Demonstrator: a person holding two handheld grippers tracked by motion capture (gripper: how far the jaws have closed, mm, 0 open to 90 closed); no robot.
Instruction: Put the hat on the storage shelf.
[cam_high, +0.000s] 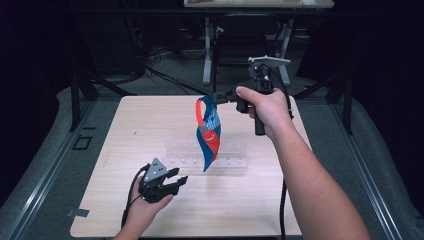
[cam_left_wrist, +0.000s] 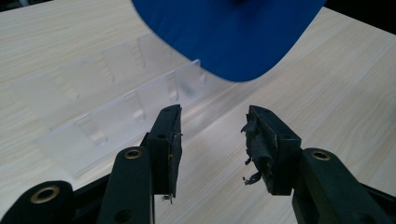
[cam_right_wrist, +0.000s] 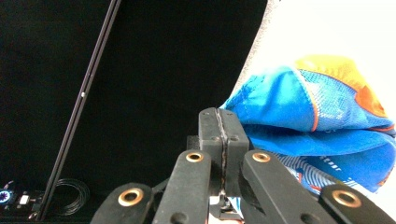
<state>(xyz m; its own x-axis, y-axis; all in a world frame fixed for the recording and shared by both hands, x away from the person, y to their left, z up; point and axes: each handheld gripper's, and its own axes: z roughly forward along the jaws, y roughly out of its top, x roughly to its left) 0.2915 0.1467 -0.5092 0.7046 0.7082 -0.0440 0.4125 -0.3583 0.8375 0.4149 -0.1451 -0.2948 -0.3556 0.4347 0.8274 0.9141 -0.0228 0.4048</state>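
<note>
Resting low at the near left of the wooden table (cam_high: 125, 150): the left gripper (cam_high: 179, 181), cradled in the left hand (cam_high: 145, 207), jaws standing well apart with nothing between them, pointing right and slightly far. Showing worn, frayed pads (cam_left_wrist: 256, 140) in the left gripper view, with the bare tabletop visible through the gap.

Lying just beyond those jaws, near the middle of the table: a clear acrylic rack (cam_high: 235, 156) with low upright dividers, running left to right, looking empty.

Hanging in the air above the rack, apart from it: a blue and red-orange cap (cam_high: 208, 131), drooping downward from its top edge, its lower tip dangling over the rack's middle. Looming as a blurred blue shape (cam_left_wrist: 233, 32) at the top of the left gripper view.

Holding the cap up from the right: the right gripper (cam_high: 216, 97), raised high in the right hand (cam_high: 267, 107), pointing left, jaws pressed together on the cap's blue fabric (cam_right_wrist: 289, 121). Reaching in from the near right: the right forearm, bare.
</note>
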